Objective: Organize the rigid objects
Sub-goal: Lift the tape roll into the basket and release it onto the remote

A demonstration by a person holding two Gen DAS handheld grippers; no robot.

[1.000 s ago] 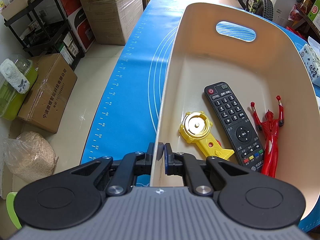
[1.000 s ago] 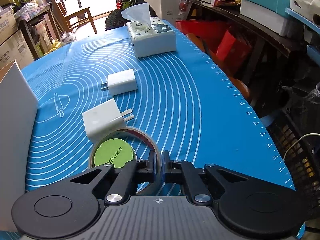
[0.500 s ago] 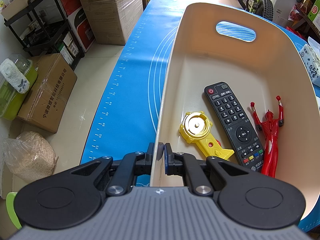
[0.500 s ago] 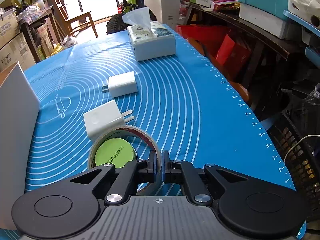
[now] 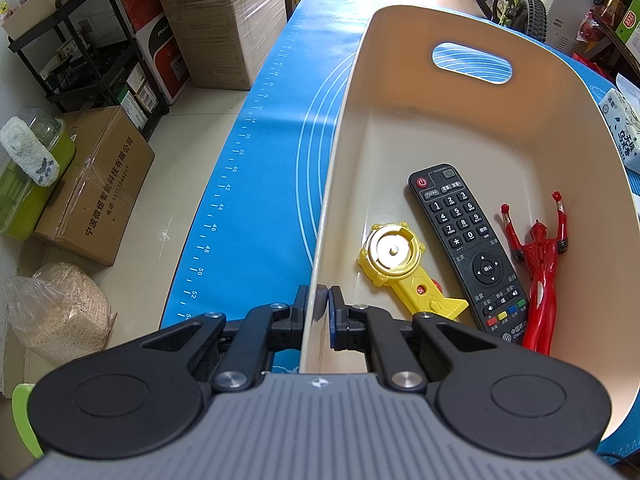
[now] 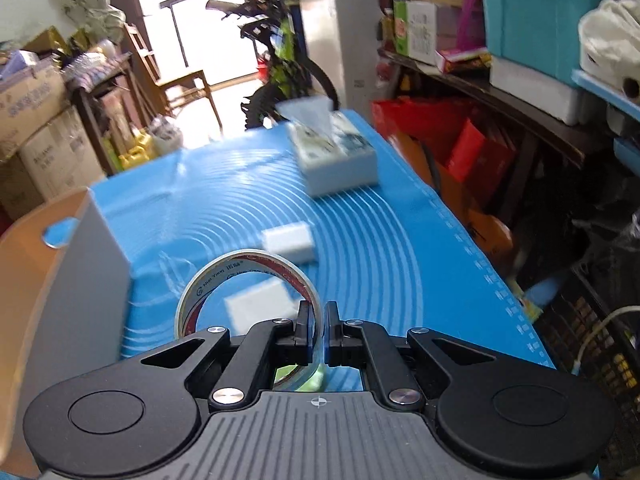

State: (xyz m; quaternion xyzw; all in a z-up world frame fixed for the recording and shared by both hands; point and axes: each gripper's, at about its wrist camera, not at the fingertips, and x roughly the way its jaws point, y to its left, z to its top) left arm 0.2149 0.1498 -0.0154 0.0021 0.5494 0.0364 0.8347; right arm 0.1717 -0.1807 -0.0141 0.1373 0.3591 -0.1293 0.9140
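My left gripper (image 5: 318, 312) is shut on the left wall of a cream bin (image 5: 472, 120). The bin holds a black remote (image 5: 466, 248), a yellow toy launcher (image 5: 400, 264) and a red toy figure (image 5: 540, 264). My right gripper (image 6: 318, 328) is shut on the rim of a clear tape roll (image 6: 244, 276) and holds it upright above the blue mat (image 6: 380, 264). Two white chargers lie on the mat, one (image 6: 288, 240) beyond the roll and one (image 6: 260, 304) seen through it. The bin (image 6: 60, 300) stands at the left of the right wrist view.
A tissue box (image 6: 336, 156) stands on the far part of the mat; it also shows at the right edge of the left wrist view (image 5: 624, 128). Cardboard boxes (image 5: 96, 184) and a black rack (image 5: 92, 52) stand on the floor left of the table. Shelves with clutter (image 6: 520, 80) line the right side.
My right gripper has lifted the tape roll off the mat and tilted it upright; the view is blurred and looks farther along the table. The left gripper and bin have not moved.
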